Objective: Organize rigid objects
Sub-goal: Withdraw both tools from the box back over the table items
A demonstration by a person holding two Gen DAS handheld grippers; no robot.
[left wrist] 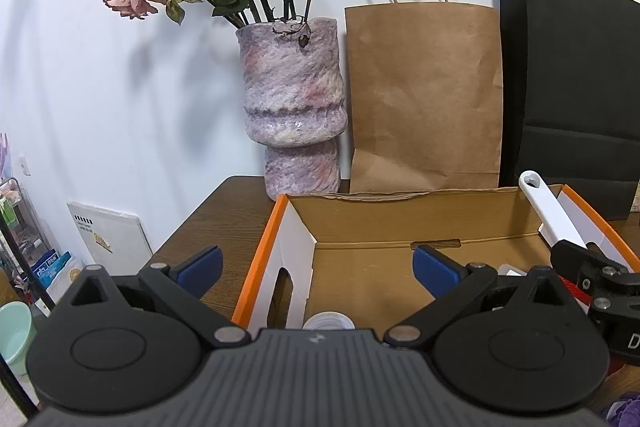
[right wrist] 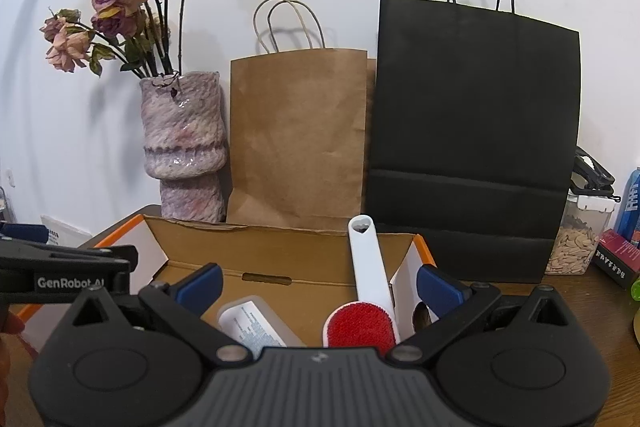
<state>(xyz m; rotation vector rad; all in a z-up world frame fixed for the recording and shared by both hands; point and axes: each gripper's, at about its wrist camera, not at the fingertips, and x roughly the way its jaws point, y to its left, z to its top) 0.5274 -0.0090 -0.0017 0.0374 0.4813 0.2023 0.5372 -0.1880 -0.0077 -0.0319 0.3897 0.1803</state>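
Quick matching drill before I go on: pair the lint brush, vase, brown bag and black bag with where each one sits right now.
Things:
1. lint brush
2. vase
3. brown paper bag
4. black paper bag

Places:
A. on the table behind the box, far right of the three against the wall
B. inside the cardboard box, handle leaning on its right end
C. behind the box's left corner, holding dried roses
D. between the other two against the wall

Pairs: 1-B, 2-C, 3-D, 4-A
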